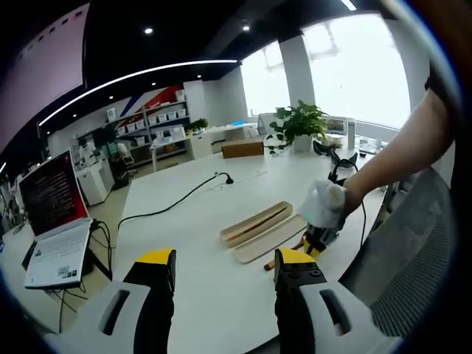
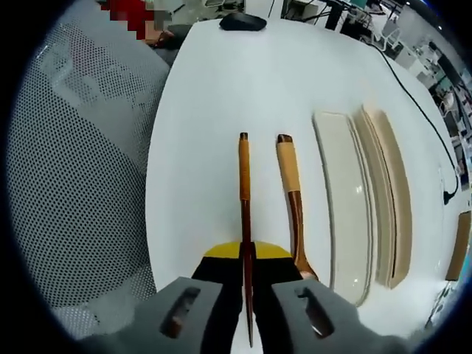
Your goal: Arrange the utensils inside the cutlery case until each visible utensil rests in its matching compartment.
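Right claw clamping thin wooden stick over white surface; wooden spoon lying just beside, near open cutlery case; left claw hanging apart, holding nothing, above surface

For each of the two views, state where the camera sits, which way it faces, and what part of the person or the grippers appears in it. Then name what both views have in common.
Left gripper view: rides on the left gripper, held above the white table, facing across it toward the cutlery case; the person's gloved hand and forearm reach in from the right.
Right gripper view: rides on the right gripper, looking down along the table; its fingers are shut on a chopstick, a wooden spoon beside it.
Shared: the table and the cutlery case.
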